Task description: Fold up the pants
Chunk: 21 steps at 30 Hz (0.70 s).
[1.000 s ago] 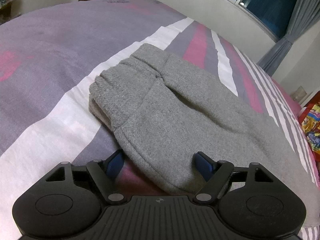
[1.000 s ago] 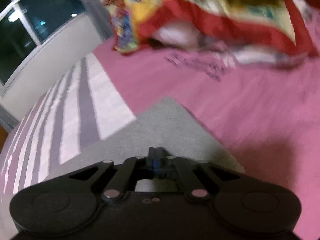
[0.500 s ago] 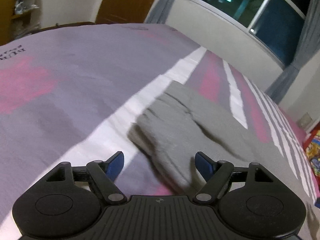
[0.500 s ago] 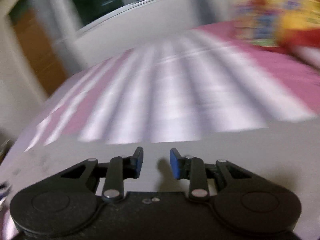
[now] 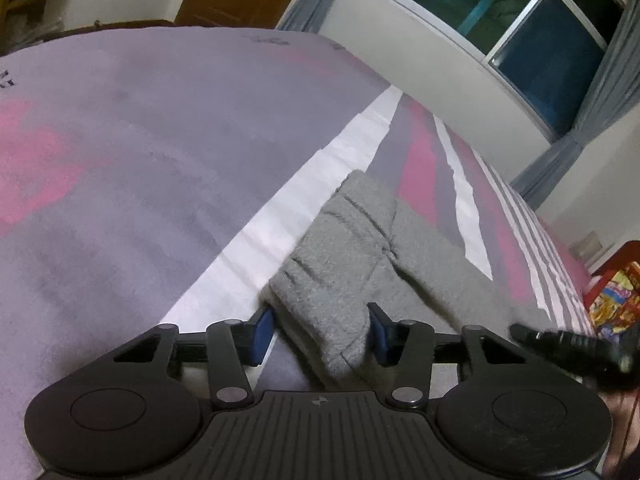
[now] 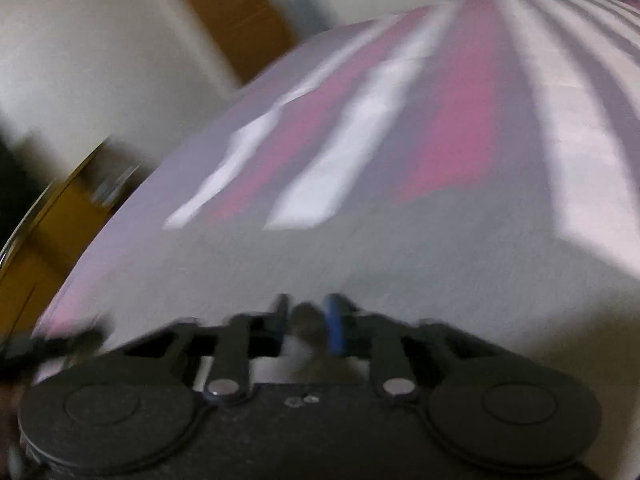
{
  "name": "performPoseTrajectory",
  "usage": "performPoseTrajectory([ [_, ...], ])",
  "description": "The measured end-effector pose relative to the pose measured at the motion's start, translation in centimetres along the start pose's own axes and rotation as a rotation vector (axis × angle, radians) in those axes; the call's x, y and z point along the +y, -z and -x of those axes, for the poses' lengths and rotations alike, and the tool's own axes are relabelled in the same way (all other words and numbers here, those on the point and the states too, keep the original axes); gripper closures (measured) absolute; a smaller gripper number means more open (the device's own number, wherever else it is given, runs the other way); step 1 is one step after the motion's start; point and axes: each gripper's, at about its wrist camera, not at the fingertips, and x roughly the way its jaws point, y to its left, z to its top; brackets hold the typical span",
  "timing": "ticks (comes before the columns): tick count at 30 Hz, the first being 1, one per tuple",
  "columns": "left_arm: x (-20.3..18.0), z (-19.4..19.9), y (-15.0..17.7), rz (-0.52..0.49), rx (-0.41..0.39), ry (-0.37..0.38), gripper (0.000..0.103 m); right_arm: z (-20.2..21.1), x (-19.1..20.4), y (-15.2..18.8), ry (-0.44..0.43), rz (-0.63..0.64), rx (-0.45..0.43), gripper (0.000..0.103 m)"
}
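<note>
Blurred bedspread; right claw grip unclear, pants smeared.

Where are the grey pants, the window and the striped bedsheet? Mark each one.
grey pants [image 5: 328,280]: left wrist view, on the gathered waistband end.
window [image 5: 520,36]: left wrist view, on the dark glass pane.
striped bedsheet [image 5: 160,140]: left wrist view, on the bare purple area left of the pants.

Your left gripper was black, ribbed on top, with blue finger pads, silver pivot screws and round side discs; right gripper matched.
</note>
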Motion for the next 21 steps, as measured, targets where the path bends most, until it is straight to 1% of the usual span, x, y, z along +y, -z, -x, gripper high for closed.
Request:
performPoseTrajectory([
  [1,0.0,-0.1,0.1,-0.012,0.004,0.000,0.051,0.3,-0.8,-0.6,-0.009,-0.025,0.003,0.103],
  [2,0.0,-0.1,0.2,-0.021,0.009,0.000,0.048,0.9,-1.2,-1.0,-0.027,-0.024,0.016,0.103],
  [3,-0.1,0.2,0.1,-0.024,0.006,0.003,0.045,1.8,-1.2,-1.1,-0.032,-0.004,0.008,0.103],
  [4,-0.3,0.6,0.1,-0.038,-0.007,-0.002,0.043,3.0,-1.5,-1.2,-0.031,0.023,-0.027,0.100],
  [5,-0.6,0.9,0.2,-0.060,-0.023,-0.010,0.038,4.3,-1.7,-1.3,0.004,0.043,-0.070,0.073],
  [6,-0.7,1.2,0.3,-0.081,-0.032,-0.018,0.036,5.4,-1.7,-0.9,0.046,0.058,-0.110,0.062],
  [7,-0.8,1.5,0.4,-0.095,-0.041,-0.027,0.036,5.9,-2.5,-1.2,0.080,0.067,-0.143,0.056],
  [8,-0.8,1.6,0.3,-0.094,-0.044,-0.029,0.035,6.1,-3.3,-1.6,0.102,0.065,-0.151,0.056],
  [10,-0.5,1.3,0.0,-0.072,-0.033,-0.022,0.035,5.7,-4.7,-2.4,0.104,0.045,-0.110,0.056],
  [11,-0.4,1.2,-0.1,-0.065,-0.031,-0.018,0.035,5.1,-4.5,-2.4,0.093,0.051,-0.091,0.058],
  [13,-0.1,0.7,-0.3,-0.046,-0.020,-0.003,0.037,3.8,-3.8,-2.4,0.079,0.116,-0.045,0.059],
  [14,0.1,0.5,-0.3,-0.040,-0.010,0.011,0.049,3.1,-3.3,-2.5,0.083,0.167,-0.016,0.066],
  [15,0.2,0.1,-0.3,-0.036,0.008,0.024,0.053,2.6,-2.6,-2.5,0.109,0.227,-0.004,0.077],
  [16,0.3,-0.1,-0.4,-0.042,0.011,0.022,0.054,2.1,-1.8,-2.6,0.173,0.297,0.006,0.098],
  [17,0.4,-0.6,-0.5,-0.040,0.020,0.018,0.054,1.3,-1.6,-2.6,0.247,0.333,0.010,0.103],
  [18,0.5,-1.1,-0.6,-0.022,0.033,0.021,0.053,0.4,-1.5,-2.5,0.308,0.352,0.018,0.103],
  [19,0.7,-1.2,-0.8,-0.011,0.044,0.028,0.053,0.3,-1.6,-2.5,0.318,0.346,0.015,0.103],
  [20,0.7,-1.0,-1.0,-0.013,0.052,0.033,0.050,0.5,-1.4,-2.5,0.324,0.331,0.007,0.103],
  [21,0.7,-0.6,-1.1,-0.013,0.052,0.029,0.045,1.5,-1.1,-2.5,0.312,0.305,-0.018,0.097],
])
